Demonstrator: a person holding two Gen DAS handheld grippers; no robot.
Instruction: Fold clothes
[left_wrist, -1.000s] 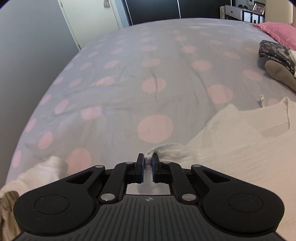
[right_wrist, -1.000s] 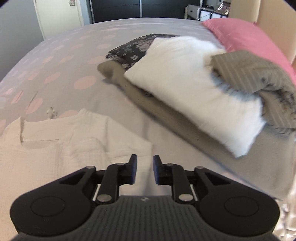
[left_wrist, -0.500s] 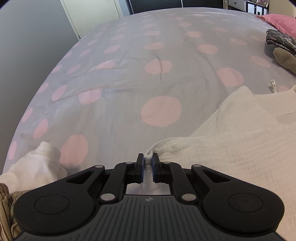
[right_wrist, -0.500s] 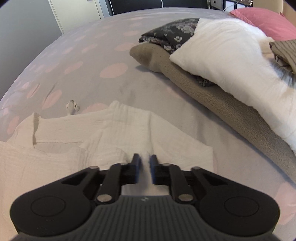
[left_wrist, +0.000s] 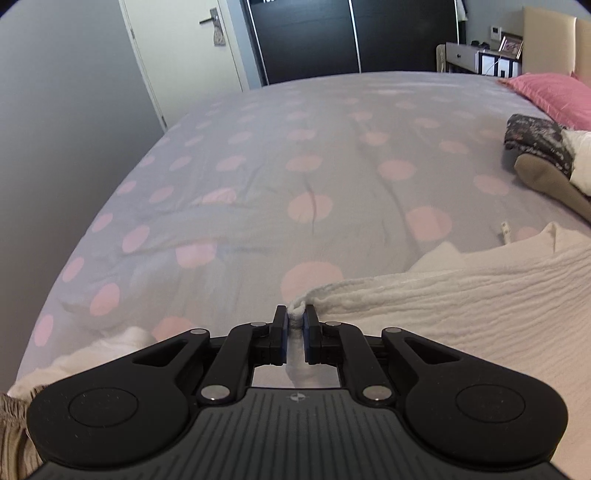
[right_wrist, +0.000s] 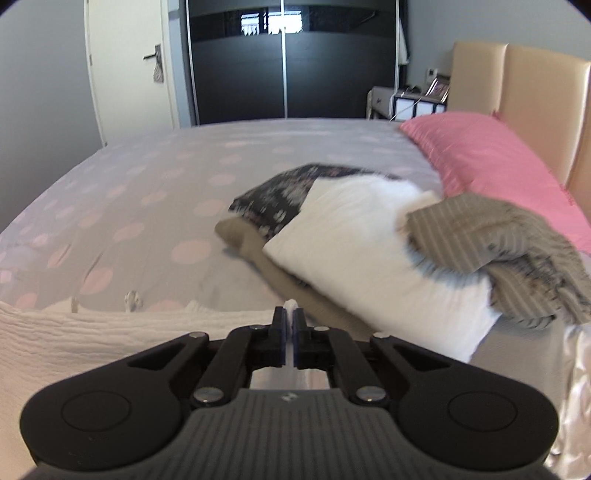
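The white crinkled garment (left_wrist: 461, 314) lies spread on the bed (left_wrist: 258, 166), near its front edge, with one edge drawn taut between the two tools. The left hand-held gripper (left_wrist: 294, 319) is clamped on a bunched corner of that cloth, a tuft showing above the pads; the right hand-held gripper (right_wrist: 289, 319) is pressed together on the other corner, a small white tip poking up between its fingers. The step in hand looks like lifting the near hem to fold it over toward the far side, where the collar and a small tag (left_wrist: 504, 230) lie. To do it well, both corners should rise level and together, keeping the edge stretched so the cloth does not sag or twist in the middle, and travel straight across so the hem lands square on the far edge. The pile of folded clothes (right_wrist: 369, 240) by the pink pillow (right_wrist: 498, 158) sits near the right side, so the fold should stay clear of it
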